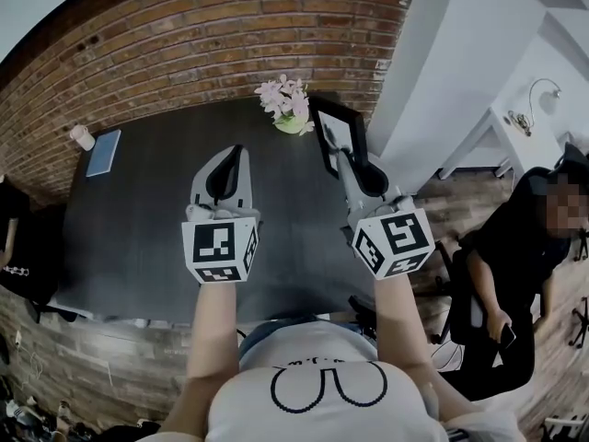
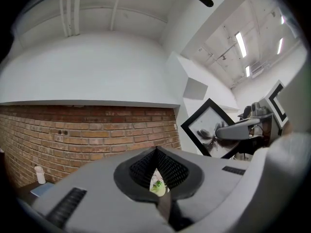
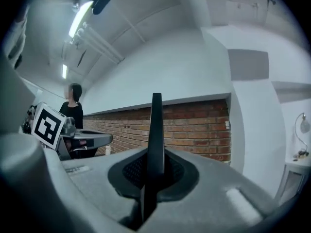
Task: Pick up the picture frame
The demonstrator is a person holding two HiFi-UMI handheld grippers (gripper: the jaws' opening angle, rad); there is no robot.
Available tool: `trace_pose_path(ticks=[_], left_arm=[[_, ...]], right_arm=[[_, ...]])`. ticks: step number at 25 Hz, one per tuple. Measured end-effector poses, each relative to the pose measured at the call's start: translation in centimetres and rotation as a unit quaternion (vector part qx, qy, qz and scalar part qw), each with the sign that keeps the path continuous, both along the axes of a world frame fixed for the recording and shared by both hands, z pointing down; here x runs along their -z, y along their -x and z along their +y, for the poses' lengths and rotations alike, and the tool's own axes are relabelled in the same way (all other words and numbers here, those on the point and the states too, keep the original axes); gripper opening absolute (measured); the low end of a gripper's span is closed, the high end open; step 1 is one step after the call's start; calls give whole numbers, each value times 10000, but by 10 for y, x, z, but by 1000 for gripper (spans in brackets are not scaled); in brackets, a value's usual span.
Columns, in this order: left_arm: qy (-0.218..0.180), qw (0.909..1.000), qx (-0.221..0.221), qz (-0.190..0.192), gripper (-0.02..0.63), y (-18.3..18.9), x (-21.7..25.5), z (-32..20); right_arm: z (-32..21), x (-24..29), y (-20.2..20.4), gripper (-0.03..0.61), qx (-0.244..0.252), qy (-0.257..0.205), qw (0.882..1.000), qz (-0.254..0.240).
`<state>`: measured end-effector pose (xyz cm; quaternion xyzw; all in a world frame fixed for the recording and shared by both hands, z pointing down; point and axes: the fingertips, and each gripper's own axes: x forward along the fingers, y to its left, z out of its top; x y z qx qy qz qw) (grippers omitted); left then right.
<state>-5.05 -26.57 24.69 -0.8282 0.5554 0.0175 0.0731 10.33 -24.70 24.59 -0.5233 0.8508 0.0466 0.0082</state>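
Black picture frame is held above the dark bench, just right of the flower pot, its edge is clamped by the right hand-held gripper, left hand-held gripper is clenched on nothing, left of the flower pot

The left gripper is facing a brick wall, its jaws pressing together with nothing gripped. A green plant is peeking through the small gap below their tips. At right, the right gripper is clamping the black picture frame, which is standing tilted on one corner. A white cup is sitting far left.
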Motion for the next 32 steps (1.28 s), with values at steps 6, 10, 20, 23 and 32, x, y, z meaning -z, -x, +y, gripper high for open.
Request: trace_pose_path(ticks=[6, 10, 20, 23, 32], left_arm=[[-267, 9996, 43, -47, -2, 3, 13, 0], [-378, 9993, 66, -43, -2, 3, 17, 0], [-465, 9988, 140, -46, -2, 1, 21, -5], [-471, 9987, 144, -92, -2, 0, 20, -7], [-497, 9986, 149, -110, -2, -3, 20, -10]], right_arm=[[-2, 15, 3, 9, -91, -266, 9995, 160], [-3, 17, 1, 9, -119, -323, 9992, 195], [-8, 17, -8, 9, -191, -342, 9989, 249], [-10, 16, -9, 9, -192, -338, 9989, 264], [-14, 14, -13, 9, -204, -333, 9990, 237]])
